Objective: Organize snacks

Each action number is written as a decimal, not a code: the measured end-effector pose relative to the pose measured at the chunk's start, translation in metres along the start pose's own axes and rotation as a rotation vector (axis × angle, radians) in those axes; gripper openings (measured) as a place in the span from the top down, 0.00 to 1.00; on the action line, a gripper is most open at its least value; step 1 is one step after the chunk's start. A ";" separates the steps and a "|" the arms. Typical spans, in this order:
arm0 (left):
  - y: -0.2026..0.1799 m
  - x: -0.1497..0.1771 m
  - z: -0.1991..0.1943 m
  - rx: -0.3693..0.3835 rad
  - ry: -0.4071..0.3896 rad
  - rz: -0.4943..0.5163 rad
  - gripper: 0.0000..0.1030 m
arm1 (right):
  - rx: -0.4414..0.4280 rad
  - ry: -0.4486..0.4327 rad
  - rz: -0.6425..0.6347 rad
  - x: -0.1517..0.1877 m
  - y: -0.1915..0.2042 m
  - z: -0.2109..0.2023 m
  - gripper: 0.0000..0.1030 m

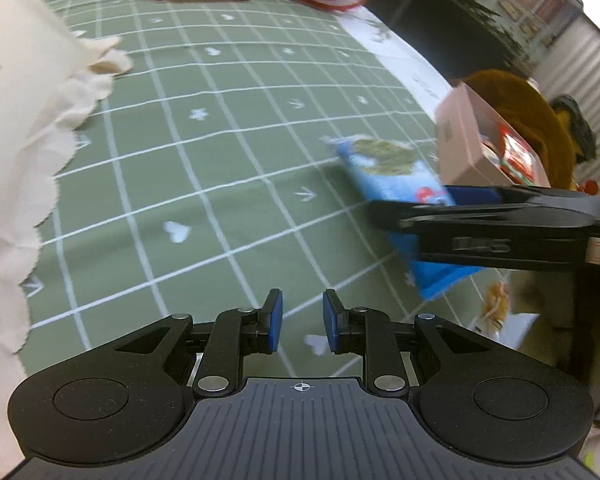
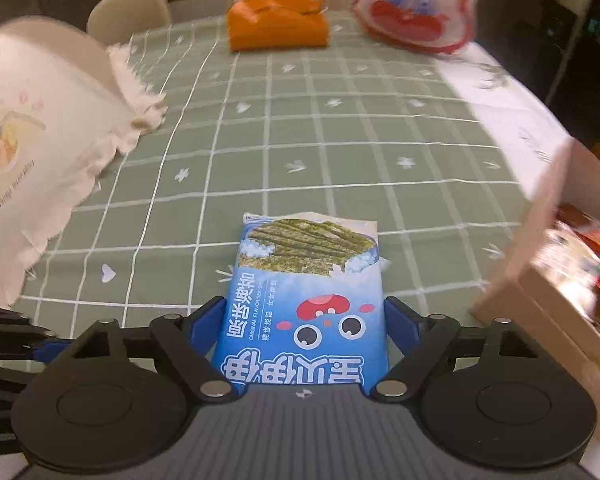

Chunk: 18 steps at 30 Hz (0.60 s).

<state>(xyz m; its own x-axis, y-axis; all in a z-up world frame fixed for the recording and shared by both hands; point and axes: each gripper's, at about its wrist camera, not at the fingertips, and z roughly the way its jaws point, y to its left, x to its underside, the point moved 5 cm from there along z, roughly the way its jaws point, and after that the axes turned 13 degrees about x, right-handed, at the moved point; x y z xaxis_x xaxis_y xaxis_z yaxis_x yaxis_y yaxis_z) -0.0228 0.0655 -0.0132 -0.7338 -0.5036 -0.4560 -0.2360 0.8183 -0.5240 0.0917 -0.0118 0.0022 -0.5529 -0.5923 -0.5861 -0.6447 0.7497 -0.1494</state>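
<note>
1. Seaweed packet [image 2: 300, 296]: thin foil pouch, judged light, crinkly, slick; contents brittle, so take it by the side edges, gently
2. It lies flat on the green checked surface [image 2: 340, 140], toward the right edge, beside the cardboard box [image 2: 540, 280]
3. Right tool [image 2: 304, 320]: jaws wide, straddling the packet; pad contact unclear
4. Left tool [image 1: 302, 322]: nearly shut, empty

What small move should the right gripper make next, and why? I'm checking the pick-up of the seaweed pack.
Probably close the right gripper until both pads press the blue seaweed pack. The pack lies flat on the green tablecloth between the blue fingers, which flank its edges; the pink box stands just beside.
</note>
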 end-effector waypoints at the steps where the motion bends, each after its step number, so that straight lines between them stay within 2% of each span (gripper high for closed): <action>1: -0.003 0.000 0.002 0.006 0.005 0.008 0.75 | 0.013 -0.009 0.021 0.003 -0.008 -0.009 0.18; 7: -0.022 -0.003 0.017 0.047 0.030 0.058 0.75 | 0.079 -0.033 0.165 0.035 -0.074 -0.056 0.18; 10: -0.034 -0.003 0.028 0.070 0.051 0.086 0.75 | 0.131 -0.011 0.239 0.055 -0.101 -0.068 0.43; 14: -0.049 -0.003 0.038 0.105 0.067 0.124 0.75 | 0.168 0.016 0.346 0.082 -0.131 -0.072 0.43; 18: -0.060 -0.004 0.051 0.118 0.094 0.143 0.75 | 0.198 0.047 0.385 0.098 -0.146 -0.064 0.43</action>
<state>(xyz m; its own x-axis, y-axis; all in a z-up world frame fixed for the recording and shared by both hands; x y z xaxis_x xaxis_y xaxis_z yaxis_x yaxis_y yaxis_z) 0.0265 0.0040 -0.0167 -0.8120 -0.3517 -0.4657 -0.0526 0.8389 -0.5418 0.0977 -0.1984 0.0178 -0.7600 -0.2675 -0.5923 -0.2754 0.9580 -0.0792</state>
